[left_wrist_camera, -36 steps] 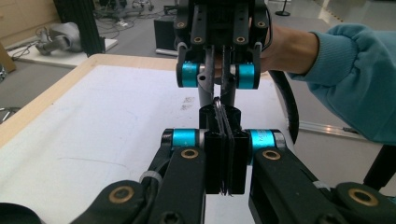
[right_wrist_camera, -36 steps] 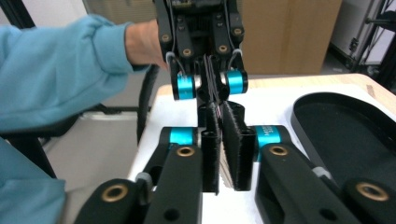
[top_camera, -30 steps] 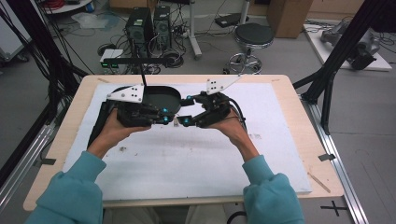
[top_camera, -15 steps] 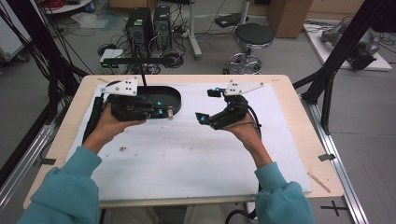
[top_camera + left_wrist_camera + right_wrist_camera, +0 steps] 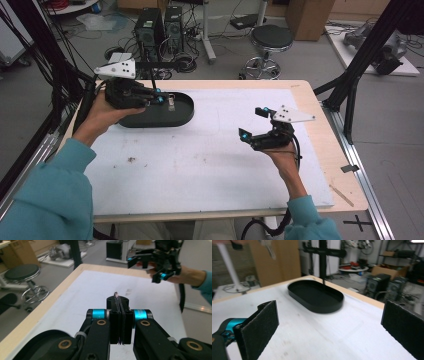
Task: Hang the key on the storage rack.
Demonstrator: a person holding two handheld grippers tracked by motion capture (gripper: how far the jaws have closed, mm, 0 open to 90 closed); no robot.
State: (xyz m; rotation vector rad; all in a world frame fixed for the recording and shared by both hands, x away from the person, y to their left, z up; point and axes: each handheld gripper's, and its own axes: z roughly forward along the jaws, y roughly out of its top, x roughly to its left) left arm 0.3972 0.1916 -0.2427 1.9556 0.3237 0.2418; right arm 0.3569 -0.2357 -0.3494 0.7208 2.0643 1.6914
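Left gripper, jaws clamped on a small metal key ring, should lower gently over the black oval tray at upper left; right gripper gapes empty

Tray: it is lying on the far left of the table, on the white mat.
My left gripper: I am holding it over the tray's left part, its jaws pointing right across the tray.
Key ring: it is sitting pinched between my left jaws, sticking out past their tips; a small metal piece is hanging below them over the tray.
My right gripper: I am holding it over the mat's right half, well apart from the tray, jaws pointing left towards it.
Stool: it is standing beyond the table's far edge, right of the computer towers.
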